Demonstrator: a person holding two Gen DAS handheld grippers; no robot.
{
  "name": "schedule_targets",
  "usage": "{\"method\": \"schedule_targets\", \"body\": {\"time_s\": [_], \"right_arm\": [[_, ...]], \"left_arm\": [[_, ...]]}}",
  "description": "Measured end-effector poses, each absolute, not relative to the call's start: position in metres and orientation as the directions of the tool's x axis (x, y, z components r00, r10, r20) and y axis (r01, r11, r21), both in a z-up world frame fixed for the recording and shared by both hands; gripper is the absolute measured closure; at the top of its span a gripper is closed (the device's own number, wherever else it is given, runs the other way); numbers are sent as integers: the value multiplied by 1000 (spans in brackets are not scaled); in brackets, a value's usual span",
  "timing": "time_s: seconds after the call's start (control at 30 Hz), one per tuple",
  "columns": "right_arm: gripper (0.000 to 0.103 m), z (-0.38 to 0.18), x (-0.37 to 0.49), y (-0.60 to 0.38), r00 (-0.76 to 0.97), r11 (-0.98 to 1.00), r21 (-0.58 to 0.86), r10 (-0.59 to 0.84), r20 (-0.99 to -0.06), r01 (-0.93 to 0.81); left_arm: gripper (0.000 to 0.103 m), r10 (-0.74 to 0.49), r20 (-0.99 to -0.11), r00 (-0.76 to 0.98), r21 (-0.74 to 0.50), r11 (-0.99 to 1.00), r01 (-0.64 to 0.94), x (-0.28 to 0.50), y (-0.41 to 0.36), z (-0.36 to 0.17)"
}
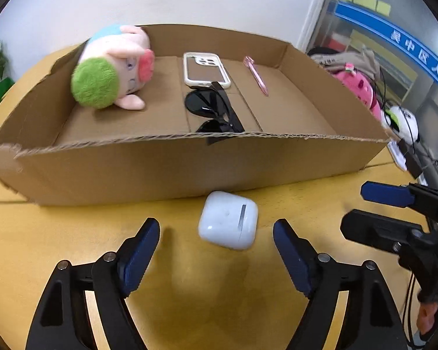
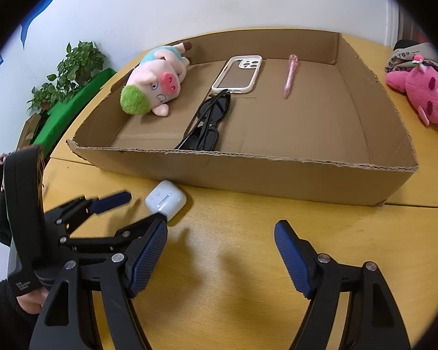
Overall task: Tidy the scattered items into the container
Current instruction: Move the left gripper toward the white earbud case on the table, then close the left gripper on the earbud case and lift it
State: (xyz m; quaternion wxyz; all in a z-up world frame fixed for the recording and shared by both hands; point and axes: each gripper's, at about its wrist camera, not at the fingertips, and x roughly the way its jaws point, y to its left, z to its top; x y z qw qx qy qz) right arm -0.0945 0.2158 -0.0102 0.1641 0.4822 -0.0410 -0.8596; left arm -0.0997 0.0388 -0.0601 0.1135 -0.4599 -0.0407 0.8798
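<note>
Left wrist view: the left tongs are spread wide and hold nothing. The white earbuds case lies on the yellow tabletop between the two blue pads, touching neither, and just in front of the near wall of the cardboard box. Inside the box lie a plush pig at the left, a phone in a white case in the middle, black sunglasses just in front of the phone, and a pink pen to the right. The right tongs enter from the right edge, their fingers parted and empty. Beyond the box's right end a pink plush toy rests on the tabletop.

Right wrist view: the right tongs stand open over bare tabletop, gripping nothing. At the left, the left tongs are open around the earbuds case, which sits on the tabletop close to the box's near wall; one finger lies beside the case's far-left side and the other near its front edge. The pig, phone, sunglasses and pen lie in the box. The pink plush toy lies outside it at the right, and a potted plant stands by the wall at the left.
</note>
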Motion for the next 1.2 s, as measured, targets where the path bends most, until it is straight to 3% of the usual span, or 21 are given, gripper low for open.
{"method": "schedule_targets", "body": {"time_s": [0.03,0.13,0.2,0.67,0.87,0.9,1.03,1.2], "right_arm": [[27,-10,-94,215,-482,-943,227,-321,-816,243],[27,-10,-95,216,-480,-943,228,-321,-817,242],[27,-11,-95,217,-477,-944,229,-318,-820,236],[27,-35,-94,181,-282,-844,343,-476,-833,412],[27,-50,-87,153,-189,-796,349,-491,-851,495],[29,-52,-87,151,-183,-797,349,-487,-854,493],[59,-51,-86,152,-181,-799,337,-476,-861,498],[59,-41,-86,162,-210,-807,331,-477,-853,488]], "left_arm": [[21,238,-811,-535,-175,-970,-168,-103,41,-63],[38,236,-811,-535,-159,-969,-187,-103,46,-67],[55,227,-812,-538,-131,-969,-210,-99,48,-68],[55,346,-809,-476,-112,-885,-452,-46,45,-66],[55,349,-806,-479,-91,-871,-482,-33,55,-65],[55,359,-801,-479,-100,-869,-484,-32,56,-64],[56,360,-793,-491,-87,-865,-494,-29,62,-59],[56,365,-773,-519,-73,-864,-498,-27,64,-45]]}}
